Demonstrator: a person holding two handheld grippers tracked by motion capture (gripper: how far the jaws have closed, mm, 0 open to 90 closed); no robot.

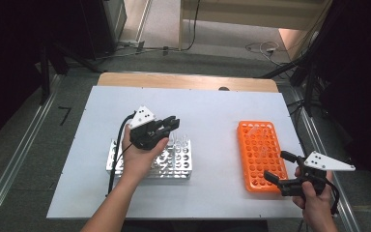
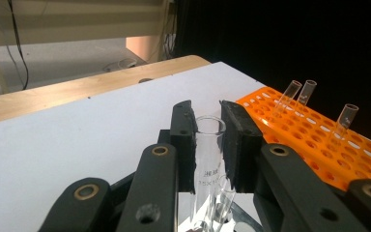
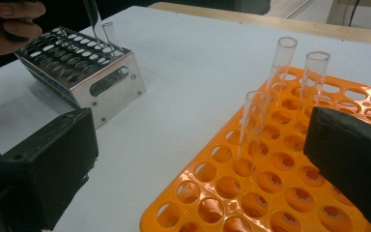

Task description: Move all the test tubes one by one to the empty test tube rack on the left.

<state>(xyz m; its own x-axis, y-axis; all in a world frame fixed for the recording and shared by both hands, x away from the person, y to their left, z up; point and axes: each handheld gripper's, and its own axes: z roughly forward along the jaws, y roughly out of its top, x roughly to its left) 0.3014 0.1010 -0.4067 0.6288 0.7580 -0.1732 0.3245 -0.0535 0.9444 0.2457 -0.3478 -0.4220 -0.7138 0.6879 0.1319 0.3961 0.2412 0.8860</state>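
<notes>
1. The left gripper (image 2: 207, 121) was clamped on a clear glass test tube (image 2: 207, 159), its pads pressed against the tube just below the rim.
2. That tube stood upright over the far right corner of the metal rack (image 1: 176, 166), which sat near the desk's (image 1: 212, 104) left side.
3. The right gripper (image 1: 282, 166) hovered at the near right corner of the orange rack (image 1: 261, 154), its jaws wide apart with nothing between them.
4. Three more tubes (image 3: 253, 130) stood in the orange rack, near the desk's right edge.
</notes>
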